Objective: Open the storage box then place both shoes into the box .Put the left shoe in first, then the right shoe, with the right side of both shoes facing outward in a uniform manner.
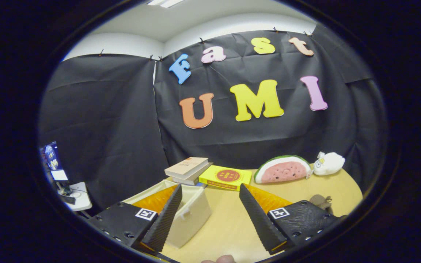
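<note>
Now we hold the gripper point(210, 204) wide open and empty above the table point(228, 223), ready to open the storage box point(190, 215) beside its left finger.

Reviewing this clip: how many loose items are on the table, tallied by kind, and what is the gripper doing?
Books: 3, two stacked books and a yellow book
Plush toys: 3, watermelon slice, white toy, brown toy
Storage box: 1
Total: 7
The gripper is open, holding nothing, its left finger over the box.
</note>
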Demonstrator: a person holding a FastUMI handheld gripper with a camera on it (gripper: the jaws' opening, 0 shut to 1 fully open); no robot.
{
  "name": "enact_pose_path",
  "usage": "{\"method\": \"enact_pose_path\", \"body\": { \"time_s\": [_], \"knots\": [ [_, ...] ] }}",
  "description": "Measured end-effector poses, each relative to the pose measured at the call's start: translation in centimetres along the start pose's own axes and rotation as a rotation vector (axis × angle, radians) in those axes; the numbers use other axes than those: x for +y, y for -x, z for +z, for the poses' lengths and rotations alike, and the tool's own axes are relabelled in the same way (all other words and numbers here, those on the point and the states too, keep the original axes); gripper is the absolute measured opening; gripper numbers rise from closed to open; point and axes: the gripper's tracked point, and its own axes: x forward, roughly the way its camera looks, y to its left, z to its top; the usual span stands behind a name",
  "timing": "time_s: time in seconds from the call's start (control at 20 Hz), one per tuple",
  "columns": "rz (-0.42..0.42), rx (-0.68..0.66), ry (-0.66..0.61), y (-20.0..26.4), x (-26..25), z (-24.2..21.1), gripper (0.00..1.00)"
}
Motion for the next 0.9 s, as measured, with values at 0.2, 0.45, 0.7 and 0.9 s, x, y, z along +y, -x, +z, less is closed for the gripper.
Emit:
{"method": "enact_pose_path", "body": {
  "time_s": [0.2,0.45,0.7,0.9],
  "knots": [
    [-0.125,0.009,0.038,3.3,-10.5,0.1,0.96],
    [-0.296,0.073,0.143,6.1,-21.8,-3.1,0.96],
    [-0.297,0.281,0.086,5.7,-28.2,-8.8,0.96],
    [-0.324,0.407,0.067,4.4,-31.1,-13.1,0.96]
  ]
}}
